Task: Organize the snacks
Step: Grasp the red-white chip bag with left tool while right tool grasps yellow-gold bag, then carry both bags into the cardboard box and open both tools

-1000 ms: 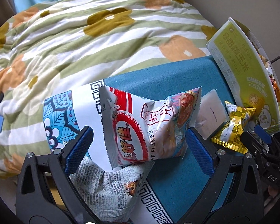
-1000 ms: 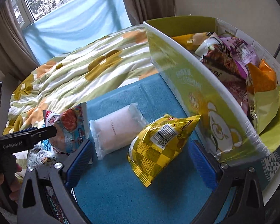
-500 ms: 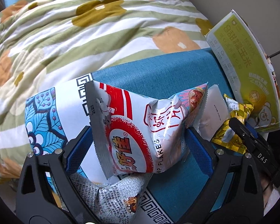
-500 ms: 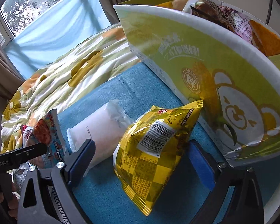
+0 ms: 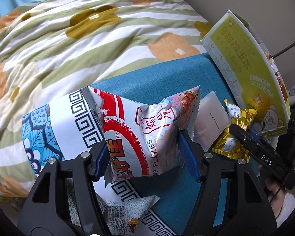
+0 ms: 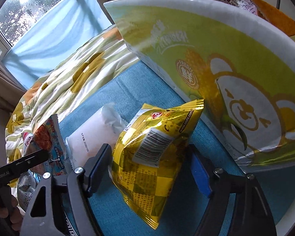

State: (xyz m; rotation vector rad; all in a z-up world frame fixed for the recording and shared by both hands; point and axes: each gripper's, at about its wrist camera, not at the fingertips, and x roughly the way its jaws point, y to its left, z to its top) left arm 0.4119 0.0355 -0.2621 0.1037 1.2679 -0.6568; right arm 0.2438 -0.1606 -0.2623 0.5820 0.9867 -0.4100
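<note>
A red-and-white shrimp flakes bag (image 5: 127, 137) stands between the blue pads of my left gripper (image 5: 145, 157). Its jaws are closing, and both pads press the bag's crumpled sides. In the right wrist view a yellow foil snack bag (image 6: 153, 157) sits between the pads of my right gripper (image 6: 149, 163). Those jaws are closing too, and the pads meet the bag's sides. The tall green-yellow snack box (image 6: 216, 59) rises right behind that bag. A white packet (image 6: 96, 133) lies on the blue cloth (image 6: 127, 84) between the two bags.
A newsprint-patterned bag (image 5: 123, 212) lies under my left gripper on the patterned cloth border (image 5: 72, 129). A flowered quilt (image 5: 88, 29) lies beyond the blue cloth. The box holds several snack bags, one of them orange (image 6: 275, 19). A hand (image 5: 273, 188) holds the right gripper.
Both pairs of jaws have closed in from wide open onto their bags. The shrimp flakes bag has crumpled. The right gripper has sunk closer to the yellow bag and the box.
</note>
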